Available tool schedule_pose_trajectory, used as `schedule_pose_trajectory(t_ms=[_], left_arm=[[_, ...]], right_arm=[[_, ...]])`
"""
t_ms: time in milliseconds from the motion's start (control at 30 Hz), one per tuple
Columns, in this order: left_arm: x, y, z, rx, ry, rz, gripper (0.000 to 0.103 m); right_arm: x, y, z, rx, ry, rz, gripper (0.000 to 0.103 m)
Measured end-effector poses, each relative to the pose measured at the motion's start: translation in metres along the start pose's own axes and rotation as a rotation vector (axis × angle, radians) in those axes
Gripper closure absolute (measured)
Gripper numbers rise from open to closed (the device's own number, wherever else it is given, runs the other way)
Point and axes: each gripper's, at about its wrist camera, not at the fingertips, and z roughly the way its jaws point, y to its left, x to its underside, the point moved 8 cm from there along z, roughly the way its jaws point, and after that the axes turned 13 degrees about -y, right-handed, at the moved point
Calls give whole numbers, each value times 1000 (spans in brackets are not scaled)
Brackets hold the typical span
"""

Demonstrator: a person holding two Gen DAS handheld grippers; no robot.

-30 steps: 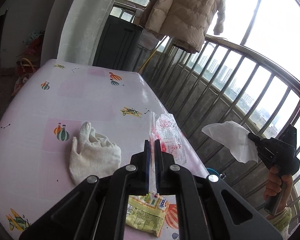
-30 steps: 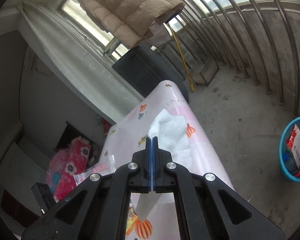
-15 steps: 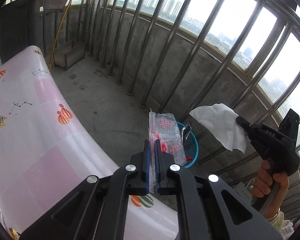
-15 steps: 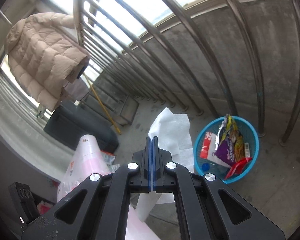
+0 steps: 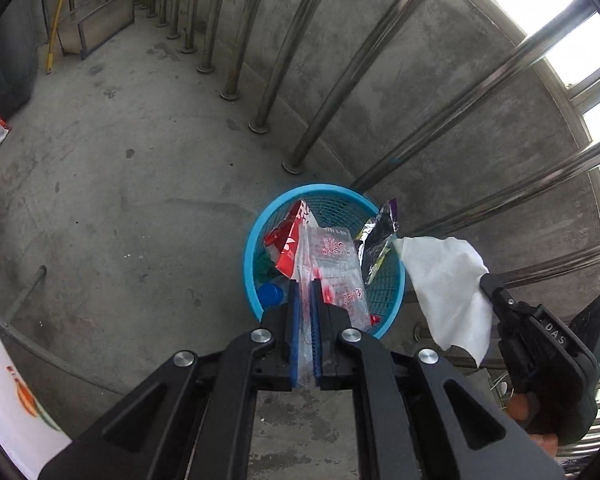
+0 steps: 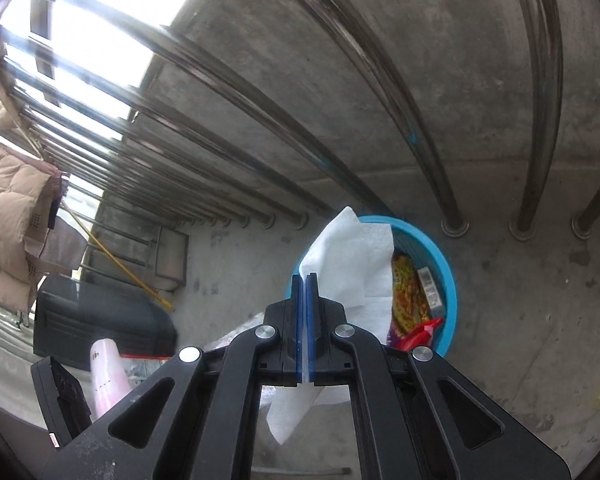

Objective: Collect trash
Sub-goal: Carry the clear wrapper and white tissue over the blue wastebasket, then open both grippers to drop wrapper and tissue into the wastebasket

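Drop-off step: two pieces of trash held over the blue waste basket.

Left hand-held gripper: nearly closed, pinching a clear plastic bag with red print that hangs directly above the blue mesh basket on the concrete floor. Right hand-held gripper: jaws opening, still a thin slit, white paper towel between the pads; towel over the basket's near-left rim in its own view, beside the right rim in the left view. Basket already containing a red wrapper, foil snack packet and blue bottle cap, close against the steel railing bars. Next move, by judgement: both loads centred over the opening, then jaws parted fully; light towel likely to drift outside the rim.
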Motion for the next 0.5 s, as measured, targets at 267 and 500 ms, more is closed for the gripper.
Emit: schedule_pose_trajectory(t_ms=[267,500], left_arm=[[5,7,23,23,56,-83,84],[-4,14,-8,40,-3,-96,84]], right_arm=[[42,-55,53,88,170,104,67],[37,-48,30,78,132,112,61]])
